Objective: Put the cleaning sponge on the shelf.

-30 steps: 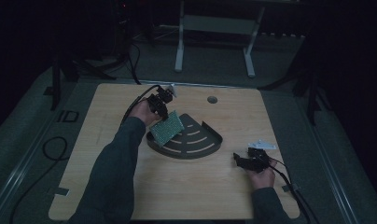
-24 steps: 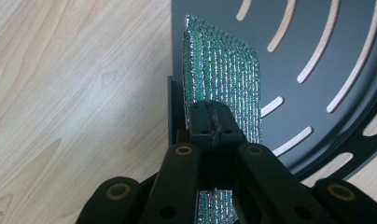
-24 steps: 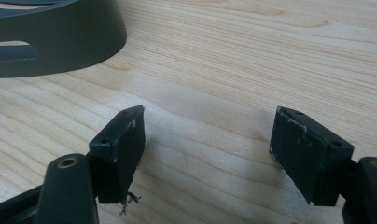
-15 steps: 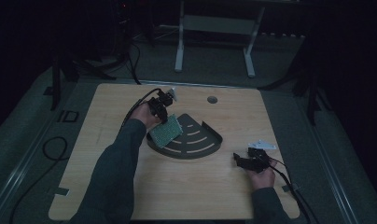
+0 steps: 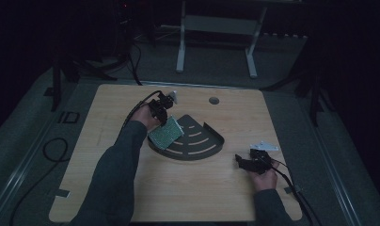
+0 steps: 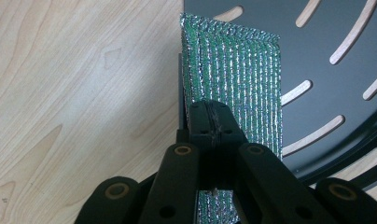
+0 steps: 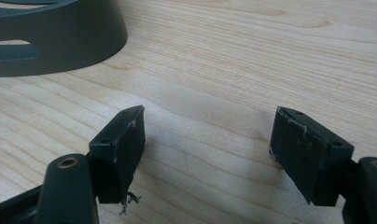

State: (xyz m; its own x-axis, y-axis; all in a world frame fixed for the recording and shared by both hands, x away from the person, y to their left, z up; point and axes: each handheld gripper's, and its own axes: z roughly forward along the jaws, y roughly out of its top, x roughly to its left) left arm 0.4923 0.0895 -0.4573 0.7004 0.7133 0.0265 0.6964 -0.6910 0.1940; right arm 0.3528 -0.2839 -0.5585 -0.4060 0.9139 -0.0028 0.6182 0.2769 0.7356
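Dim room, dark floor; a white metal stand (image 5: 216,35) sits beyond the light wood table (image 5: 108,188), with a round hole (image 5: 214,100) in the tabletop near 12 o'clock. At table centre lies a dark grey fan-shaped slotted tray (image 5: 200,139). Left tongs (image 5: 162,115), at 10 o'clock from the tray's middle, are closed tight on a glittery green scrub pad (image 6: 238,79); the pad stands tilted, its lower edge over the tray's left rim. Right tongs (image 7: 207,144) rest low on the table at 4 o'clock, jaws wide apart, nothing between them, tray wall (image 7: 79,42) just ahead.
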